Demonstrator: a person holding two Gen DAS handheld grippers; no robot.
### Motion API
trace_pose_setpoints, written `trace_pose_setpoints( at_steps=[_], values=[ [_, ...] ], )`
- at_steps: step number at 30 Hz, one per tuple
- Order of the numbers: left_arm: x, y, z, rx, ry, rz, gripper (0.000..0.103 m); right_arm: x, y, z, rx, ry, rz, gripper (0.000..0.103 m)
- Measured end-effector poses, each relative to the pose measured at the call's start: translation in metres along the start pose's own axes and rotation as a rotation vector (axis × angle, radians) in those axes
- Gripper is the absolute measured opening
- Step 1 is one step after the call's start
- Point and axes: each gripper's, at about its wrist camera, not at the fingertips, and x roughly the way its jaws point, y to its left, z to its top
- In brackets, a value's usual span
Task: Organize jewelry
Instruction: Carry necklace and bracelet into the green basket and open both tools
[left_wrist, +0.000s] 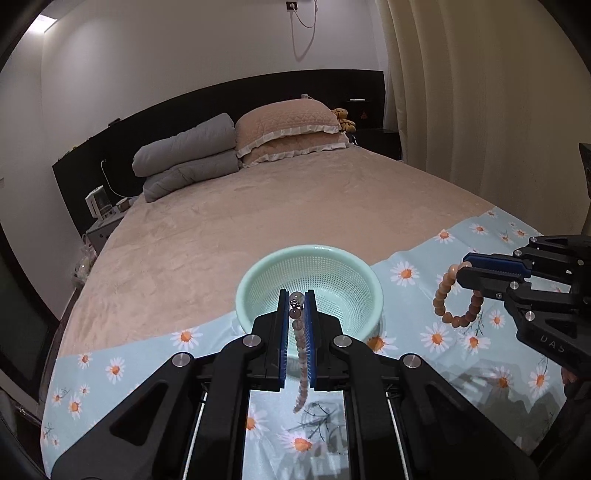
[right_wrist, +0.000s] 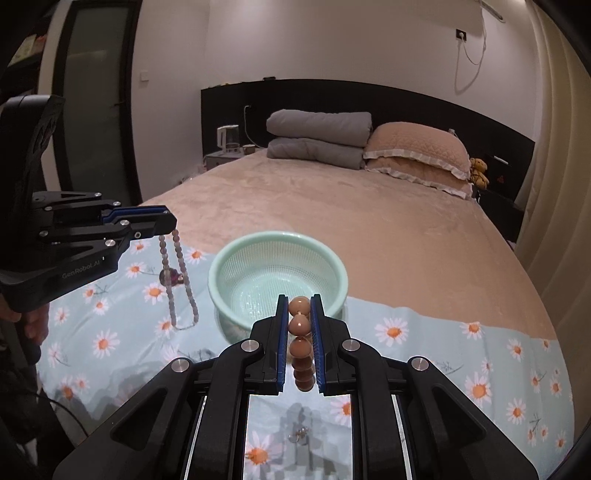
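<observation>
A mint green mesh basket (left_wrist: 360, 267) (right_wrist: 221, 266) sits on a daisy-print cloth on the bed. My left gripper (left_wrist: 297, 299) (right_wrist: 168, 221) is shut on a thin pale bead necklace (left_wrist: 302, 354) (right_wrist: 177, 280) that dangles above the cloth, left of the basket. My right gripper (right_wrist: 299, 301) (left_wrist: 461, 271) is shut on an orange-brown bead bracelet (right_wrist: 300, 326) (left_wrist: 456, 299), which hangs in the air right of the basket. Both grippers hover at about the basket's near rim. A small silver piece (right_wrist: 299, 435) lies on the cloth below the right gripper.
The daisy cloth (left_wrist: 122, 369) (right_wrist: 461, 354) covers the bed's near end; beyond it is a tan bedspread (left_wrist: 258, 206). Grey folded quilts (right_wrist: 317, 138) and pink pillows (right_wrist: 417, 155) lie at the headboard. A curtain (left_wrist: 480, 92) hangs at the right.
</observation>
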Motion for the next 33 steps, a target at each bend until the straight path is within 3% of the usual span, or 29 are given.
trace_pose_setpoints(
  at_steps=[7, 11, 21, 29, 32, 33],
  values=[
    [0.010, 0.017, 0.043, -0.004, -0.070, 0.012, 0.008, 0.033, 0.001, 0.030, 0.008, -0.011, 0.044, 0.011],
    [0.029, 0.022, 0.055, -0.001, -0.071, 0.014, 0.009, 0.063, -0.002, 0.033, 0.024, 0.018, 0.056, 0.012],
    [0.106, 0.035, 0.013, -0.074, 0.091, -0.041, 0.009, 0.126, -0.004, 0.011, 0.026, 0.134, 0.054, 0.012],
    [0.124, 0.044, -0.009, -0.098, 0.144, -0.040, 0.009, 0.141, 0.002, 0.009, 0.021, 0.150, 0.048, 0.012],
    [0.123, 0.045, -0.009, -0.112, 0.137, -0.037, 0.013, 0.140, 0.002, 0.011, 0.026, 0.142, 0.019, 0.023],
    [0.120, 0.047, -0.010, -0.119, 0.121, -0.022, 0.038, 0.138, 0.000, 0.012, 0.035, 0.136, 0.007, 0.044]
  ],
)
